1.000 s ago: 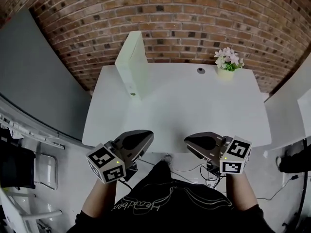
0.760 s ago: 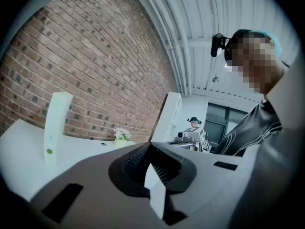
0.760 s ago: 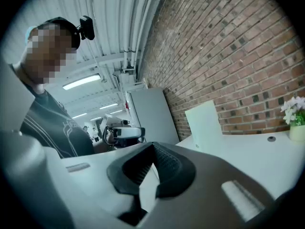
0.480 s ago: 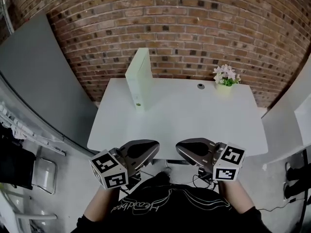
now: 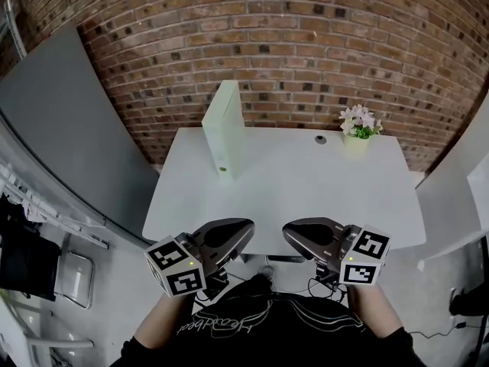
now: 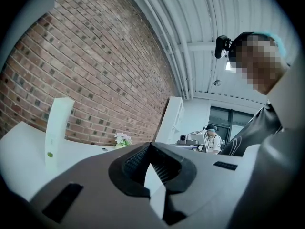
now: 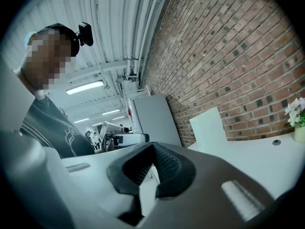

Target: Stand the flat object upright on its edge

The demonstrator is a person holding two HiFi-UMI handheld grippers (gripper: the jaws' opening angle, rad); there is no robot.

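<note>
Left gripper [image 6: 150, 147]: jaws together, ribbed pads meeting at the tip, nothing between them. Right gripper [image 7: 153, 148]: same, jaws together and empty. Both are held level just off the near edge of the white table [image 5: 306, 197]. The tips are turned toward each other with a gap between, not touching. Behind each set of fingers sits a marker cube [image 5: 177, 267] with black-and-white square patterns, no letters. The binder [image 5: 224, 140] is pale green and stands upright on its edge on the table. It is well beyond the fingers, on the left gripper's side, close to the brick wall [image 5: 306, 67]. Its narrow spine faces the fingers and has a small green round spot low down. No label or print can be read on it. Well ahead of the right gripper, at the far corner, is a flower pot [image 5: 357, 134] with pale pink blooms. A cable grommet [image 5: 320, 139] lies near it on the binder's side. A grey panel [image 5: 69, 121] stands outboard of the left gripper. Behind the fingers is the person's black shirt [image 5: 252, 327], with pale script printed upside down. I cannot read it reliably.
</note>
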